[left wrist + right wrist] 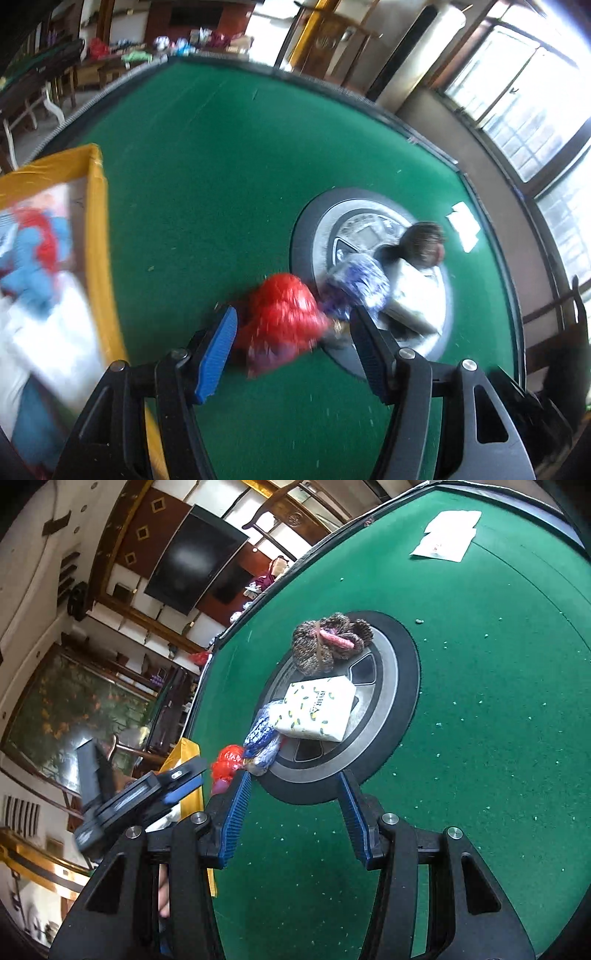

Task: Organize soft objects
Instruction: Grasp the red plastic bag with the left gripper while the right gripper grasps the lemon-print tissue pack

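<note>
Spreading wide over the green felt (207, 155), the left gripper (293, 321) is seen with its blue pads (218, 354) well apart; a red bundle (284, 317) lies between them on the cloth, and whether either pad touches it cannot be told through the blur. A blue-and-white bundle (356, 284) lies just beside the red one, at the rim of the round hub (306, 236) set in the table's middle.

The right gripper (293, 794) is likewise held wide and nothing is gripped; it is tilted down toward the hub (402, 686), near its dark rim. On the hub a white packet (319, 709) rests, with a brown knitted bundle (325, 642) beyond it and the blue-and-white bundle (264, 738) touching the packet's near corner. The red bundle (227, 762) lies past that, by the left gripper (177, 779).

A yellow-rimmed bin (96, 236) stands at the left, red and blue soft items (33, 251) inside. A white paper (447, 535) lies at the far edge. A dark screen (195, 561) hangs on the wall.
</note>
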